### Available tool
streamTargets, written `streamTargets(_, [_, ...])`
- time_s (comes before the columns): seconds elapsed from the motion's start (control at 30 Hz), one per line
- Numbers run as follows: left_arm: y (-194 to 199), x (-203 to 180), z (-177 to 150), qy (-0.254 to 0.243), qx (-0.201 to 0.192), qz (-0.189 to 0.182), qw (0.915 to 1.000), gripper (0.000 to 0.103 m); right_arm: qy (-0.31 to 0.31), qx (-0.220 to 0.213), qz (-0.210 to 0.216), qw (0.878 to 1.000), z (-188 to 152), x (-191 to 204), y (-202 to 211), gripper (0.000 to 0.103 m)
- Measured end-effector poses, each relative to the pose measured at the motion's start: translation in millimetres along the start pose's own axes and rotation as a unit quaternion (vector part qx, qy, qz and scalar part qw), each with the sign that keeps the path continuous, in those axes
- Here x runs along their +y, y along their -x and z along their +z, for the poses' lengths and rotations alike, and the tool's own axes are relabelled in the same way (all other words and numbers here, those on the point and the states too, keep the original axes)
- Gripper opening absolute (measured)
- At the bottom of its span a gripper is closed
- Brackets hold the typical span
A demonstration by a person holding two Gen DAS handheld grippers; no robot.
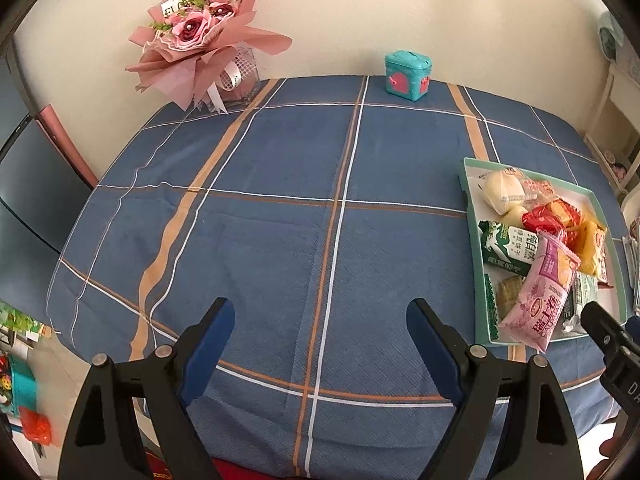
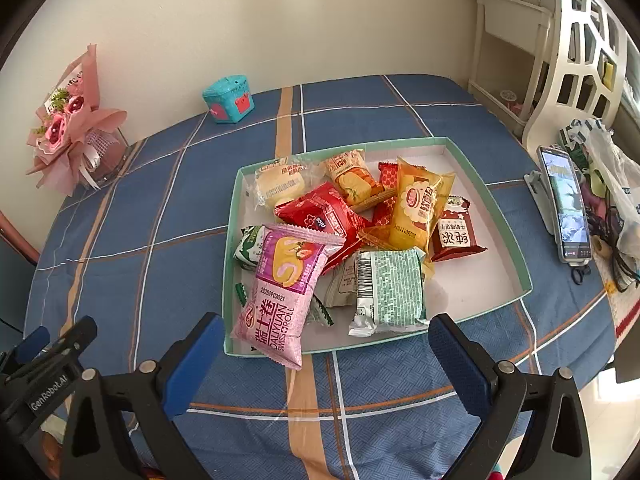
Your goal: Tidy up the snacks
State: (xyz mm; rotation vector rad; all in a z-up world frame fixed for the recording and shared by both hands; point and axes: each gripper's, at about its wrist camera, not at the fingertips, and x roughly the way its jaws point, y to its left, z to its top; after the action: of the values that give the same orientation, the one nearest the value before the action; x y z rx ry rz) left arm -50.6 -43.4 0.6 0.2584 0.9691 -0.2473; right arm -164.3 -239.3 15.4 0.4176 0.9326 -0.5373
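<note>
A shallow teal-rimmed tray (image 2: 496,200) on the blue plaid tablecloth holds several wrapped snacks. A pink Swiss roll pack (image 2: 280,292) hangs over the tray's near rim, beside a green-and-white pack (image 2: 390,288), a red pack (image 2: 324,216), a yellow pack (image 2: 420,200) and a brown pack (image 2: 454,232). My right gripper (image 2: 324,340) hovers open just in front of the tray's near edge, nothing between its fingers. My left gripper (image 1: 320,324) is open over bare cloth, left of the tray (image 1: 470,192). The pink pack (image 1: 540,292) shows at its right.
A pink bouquet (image 1: 200,36) in a clear vase and a teal box (image 1: 408,76) stand by the far wall. A phone on a stand (image 2: 564,204), a plastic bag (image 2: 608,168) and a white shelf (image 2: 560,60) crowd the table's right side.
</note>
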Motion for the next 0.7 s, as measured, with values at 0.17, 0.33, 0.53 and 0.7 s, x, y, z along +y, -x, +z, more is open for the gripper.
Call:
streamTargets(0.17, [0.0, 2.2, 1.8, 0.002, -0.001, 0.005, 1.0000, 0.088, 0.000, -0.001, 0.001, 1.000, 0.2, -0.2, -0.5, 0.103])
streamTargets(0.33, [-1.0, 3.5, 2.6, 0.004, 0.000, 0.004, 1.0000, 0.088, 0.002, -0.002, 0.000, 1.000, 0.6, 1.4, -0.5, 0.103])
streamTargets(0.53, [-4.1, 5.6, 3.8, 0.006, 0.004, 0.004, 1.0000, 0.088, 0.007, -0.001, 0.000, 1.000, 0.8, 3.2, -1.1, 0.103])
streamTargets(0.7, [-6.9, 5.9, 4.1, 0.008, 0.009, 0.002, 0.9999, 0.088, 0.011, 0.002, -0.001, 1.000, 0.8, 4.1, -2.0, 0.103])
